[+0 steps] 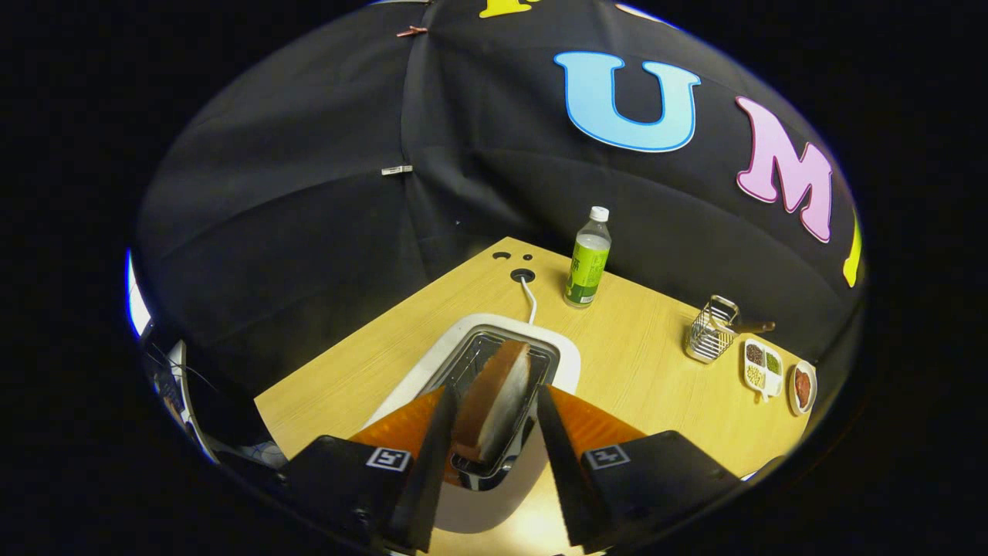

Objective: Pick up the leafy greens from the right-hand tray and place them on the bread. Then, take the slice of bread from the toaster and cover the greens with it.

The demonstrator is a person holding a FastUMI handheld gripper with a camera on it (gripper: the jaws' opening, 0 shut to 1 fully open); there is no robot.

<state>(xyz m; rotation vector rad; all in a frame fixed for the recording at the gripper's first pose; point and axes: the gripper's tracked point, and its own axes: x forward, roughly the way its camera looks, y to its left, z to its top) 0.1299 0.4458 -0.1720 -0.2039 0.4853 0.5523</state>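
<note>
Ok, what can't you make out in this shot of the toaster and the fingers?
- Toaster: its front and controls, hidden behind the fingers in the gripper view.
- Bread: its lower part, down in the slot; whether the fingers press it is unclear.
- Small dishes: contents too small to identify.
- Bottle: label too small.

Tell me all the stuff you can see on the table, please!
toaster: one, white, on the table under the fingers
slice of bread: one, brown crust, standing in the toaster slot between the fingers
cable: one, white, from the toaster to a hole in the table
bottle: one, green label, white cap, beyond the toaster
wire basket: one, silver, right of the bottle
divided dish: one, white, beside the basket
small dish: one, red filling, next to it
table: one, light wood
gripper: one, fingers open either side of the bread, not pressing it
</note>
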